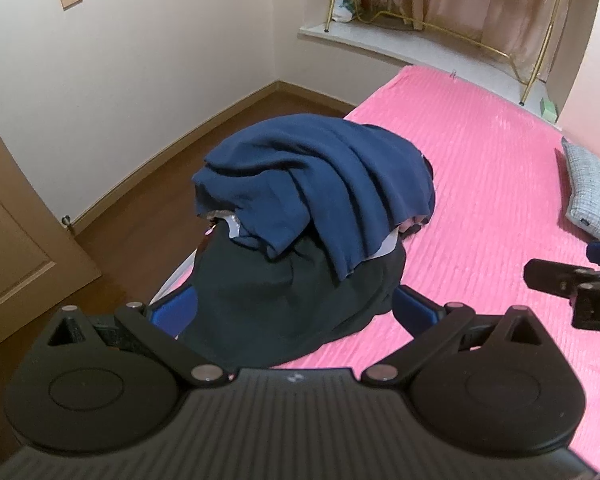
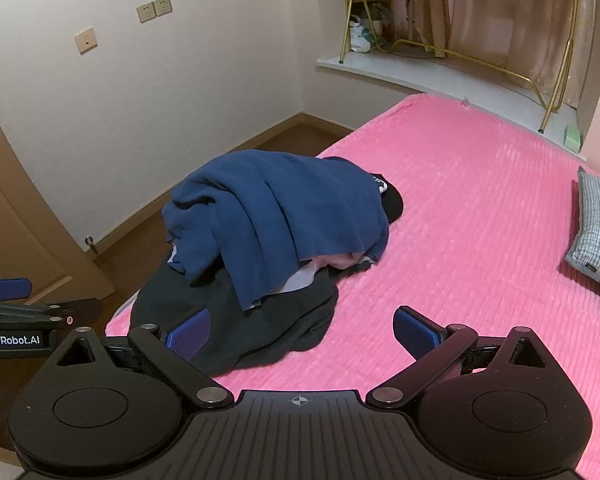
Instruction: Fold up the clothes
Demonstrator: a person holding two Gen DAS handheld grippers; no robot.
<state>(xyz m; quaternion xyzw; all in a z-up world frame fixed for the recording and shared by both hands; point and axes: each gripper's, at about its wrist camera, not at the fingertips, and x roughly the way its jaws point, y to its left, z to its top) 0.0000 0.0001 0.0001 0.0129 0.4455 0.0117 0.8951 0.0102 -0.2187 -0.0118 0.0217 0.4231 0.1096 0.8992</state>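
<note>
A heap of clothes lies on the near left corner of the pink bed. A navy blue garment is draped on top, over a black garment with pale pink and white cloth showing between them. My left gripper is open, its blue pads on either side of the black garment's near edge, not closed on it. My right gripper is open and empty just right of the pile's near edge, above the bed. Each gripper shows at the edge of the other's view.
A grey checked pillow lies at the bed's right. A gold clothes rack stands on the window ledge behind. A wooden door and brown floor are at the left, beyond the bed edge.
</note>
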